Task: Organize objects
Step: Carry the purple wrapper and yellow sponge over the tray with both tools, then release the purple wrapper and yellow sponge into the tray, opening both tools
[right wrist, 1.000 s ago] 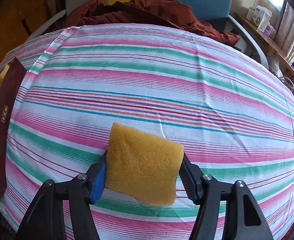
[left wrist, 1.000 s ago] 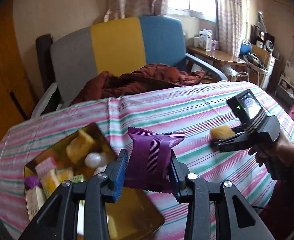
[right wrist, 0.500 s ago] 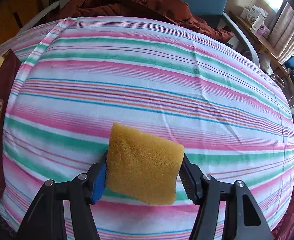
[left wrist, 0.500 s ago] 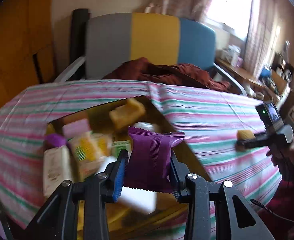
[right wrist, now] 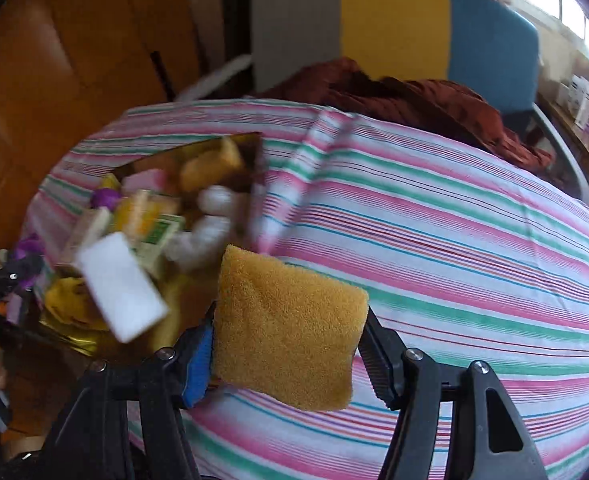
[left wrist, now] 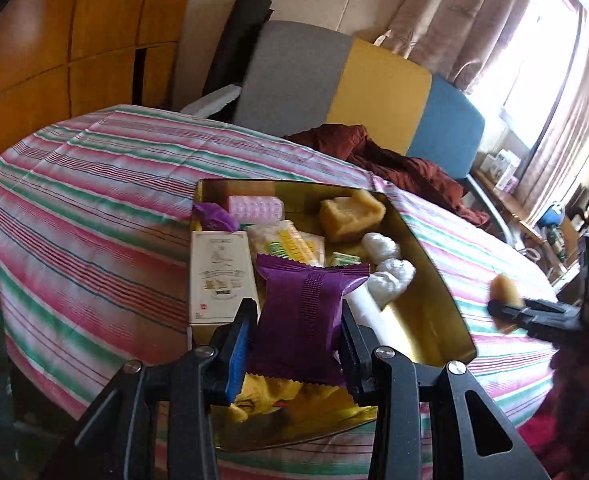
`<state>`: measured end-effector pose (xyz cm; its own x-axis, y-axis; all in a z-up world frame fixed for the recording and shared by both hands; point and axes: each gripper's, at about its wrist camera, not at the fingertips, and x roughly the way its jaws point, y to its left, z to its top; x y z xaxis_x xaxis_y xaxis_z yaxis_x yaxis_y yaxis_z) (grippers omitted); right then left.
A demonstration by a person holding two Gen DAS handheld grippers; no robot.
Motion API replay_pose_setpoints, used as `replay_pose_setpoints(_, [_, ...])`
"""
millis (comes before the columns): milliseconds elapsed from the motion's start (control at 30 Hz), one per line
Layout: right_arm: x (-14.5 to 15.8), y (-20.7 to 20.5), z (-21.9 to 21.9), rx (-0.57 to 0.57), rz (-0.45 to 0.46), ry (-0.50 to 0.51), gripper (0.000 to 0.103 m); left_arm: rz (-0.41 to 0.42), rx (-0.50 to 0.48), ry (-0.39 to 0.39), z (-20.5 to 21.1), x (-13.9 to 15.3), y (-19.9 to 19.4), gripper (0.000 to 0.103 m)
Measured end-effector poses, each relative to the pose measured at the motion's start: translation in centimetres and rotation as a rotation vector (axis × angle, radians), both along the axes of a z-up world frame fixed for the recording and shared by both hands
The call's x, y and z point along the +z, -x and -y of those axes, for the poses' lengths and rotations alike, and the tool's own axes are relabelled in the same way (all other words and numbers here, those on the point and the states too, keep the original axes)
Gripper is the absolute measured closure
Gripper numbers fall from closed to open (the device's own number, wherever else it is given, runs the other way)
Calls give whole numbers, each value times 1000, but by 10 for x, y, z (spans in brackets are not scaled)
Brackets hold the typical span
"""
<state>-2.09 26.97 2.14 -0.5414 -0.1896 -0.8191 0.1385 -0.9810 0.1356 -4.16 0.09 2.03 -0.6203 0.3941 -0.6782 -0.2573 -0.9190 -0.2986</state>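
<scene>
My left gripper (left wrist: 296, 340) is shut on a purple snack packet (left wrist: 304, 320), held over the near part of the gold tray (left wrist: 434, 280). The tray holds several items: a white box (left wrist: 220, 276), a tan block (left wrist: 352, 214), a pink pack (left wrist: 256, 208), white wrapped pieces (left wrist: 390, 272). My right gripper (right wrist: 286, 344) is shut on a yellow sponge (right wrist: 286, 328), above the striped tablecloth just right of the gold tray (right wrist: 198, 148). In the left wrist view the right gripper (left wrist: 506, 304) and its sponge (left wrist: 504, 294) hover at the far right.
The striped tablecloth (left wrist: 94, 200) covers a round table. Behind it stands a grey, yellow and blue chair (left wrist: 374, 80) with a dark red cloth (left wrist: 406, 164) on its seat. Wooden cabinets (left wrist: 54, 48) are at the left, a cluttered side table (left wrist: 502, 176) by the window.
My left gripper carried the purple packet leftward to above the tray. My right gripper rose and swung left with the sponge, bringing the tray into its view.
</scene>
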Motion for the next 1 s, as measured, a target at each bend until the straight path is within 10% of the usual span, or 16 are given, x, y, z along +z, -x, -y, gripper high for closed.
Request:
replay_pose_setpoints(767, [-30, 7, 52, 51, -38, -39, 36, 63, -67, -22, -113, -2, 102, 63])
replay_pose_setpoints(1000, [-33, 6, 52, 44, -32, -17, 30, 76, -59, 7, -116, -15, 109, 49])
